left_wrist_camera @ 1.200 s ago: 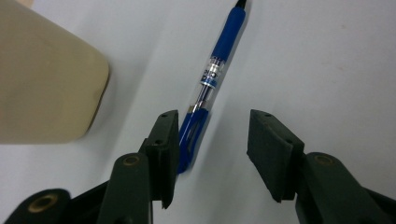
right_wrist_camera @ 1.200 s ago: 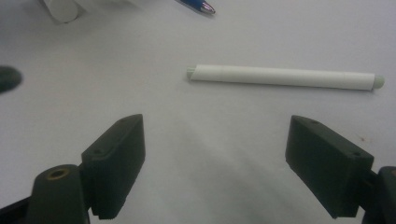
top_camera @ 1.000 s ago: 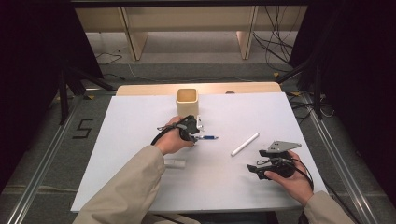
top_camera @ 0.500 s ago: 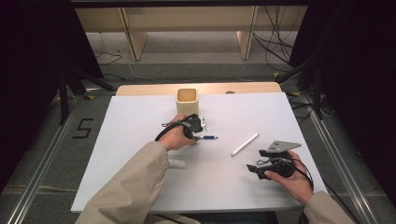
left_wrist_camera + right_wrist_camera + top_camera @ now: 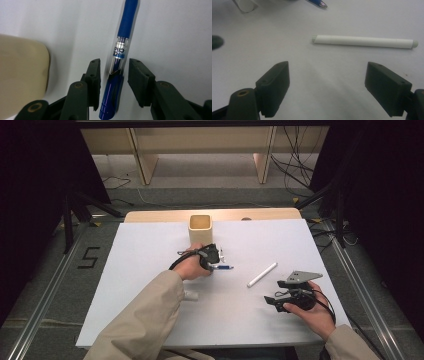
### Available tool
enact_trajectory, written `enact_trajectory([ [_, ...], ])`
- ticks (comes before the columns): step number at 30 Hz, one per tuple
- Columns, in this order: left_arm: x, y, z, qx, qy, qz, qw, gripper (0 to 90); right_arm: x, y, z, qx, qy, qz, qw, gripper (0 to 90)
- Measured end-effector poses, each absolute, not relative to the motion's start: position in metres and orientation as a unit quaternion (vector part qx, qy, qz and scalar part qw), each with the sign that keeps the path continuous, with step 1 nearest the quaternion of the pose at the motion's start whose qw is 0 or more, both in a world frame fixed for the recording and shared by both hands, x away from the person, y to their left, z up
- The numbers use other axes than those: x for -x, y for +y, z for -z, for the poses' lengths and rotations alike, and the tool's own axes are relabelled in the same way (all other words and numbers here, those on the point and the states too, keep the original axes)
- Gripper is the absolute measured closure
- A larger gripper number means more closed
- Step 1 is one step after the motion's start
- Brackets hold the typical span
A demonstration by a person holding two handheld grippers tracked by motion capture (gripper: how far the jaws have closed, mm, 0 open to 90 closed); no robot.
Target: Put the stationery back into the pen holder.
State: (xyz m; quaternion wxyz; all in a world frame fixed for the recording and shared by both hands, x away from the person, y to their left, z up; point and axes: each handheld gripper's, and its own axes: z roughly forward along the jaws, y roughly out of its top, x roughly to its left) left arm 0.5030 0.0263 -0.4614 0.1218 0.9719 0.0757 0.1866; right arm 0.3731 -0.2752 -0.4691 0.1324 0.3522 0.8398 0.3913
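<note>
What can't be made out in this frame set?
- Blue pen: its near end is cut off by the bottom edge of the left gripper view.
- Cup: its contents, shadowed in the high view.
- Small white cylinder: partly hidden by the left sleeve, too small to identify.

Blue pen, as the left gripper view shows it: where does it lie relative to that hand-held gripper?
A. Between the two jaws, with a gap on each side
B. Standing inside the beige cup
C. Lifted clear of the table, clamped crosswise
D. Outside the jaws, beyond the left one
A: the blue pen lies on the white sheet between the jaws of the left hand-held gripper, which have just been closing, pads not yet touching it.
</note>
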Motion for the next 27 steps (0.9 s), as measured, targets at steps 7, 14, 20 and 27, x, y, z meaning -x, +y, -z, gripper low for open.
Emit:
enact_trajectory([
  [7,-0.5054,0.0220,0.4612,-0.975,0.069,-0.181,0.111,64.1,-0.3732,-0.2752,0.4692,-0.352,0.840,-0.391,0.132,20.5],
  [14,-0.5063,0.0205,0.4609,-0.977,0.063,-0.174,0.106,66.1,-0.3732,-0.2751,0.4692,-0.351,0.840,-0.391,0.132,20.5],
  [20,-0.5068,0.0201,0.4607,-0.978,0.059,-0.172,0.104,67.8,-0.3731,-0.2751,0.4691,-0.351,0.840,-0.392,0.132,20.5],
  [27,-0.5089,0.0178,0.4593,-0.981,0.044,-0.166,0.089,69.5,-0.3732,-0.2754,0.4692,-0.351,0.841,-0.391,0.132,20.5],
])
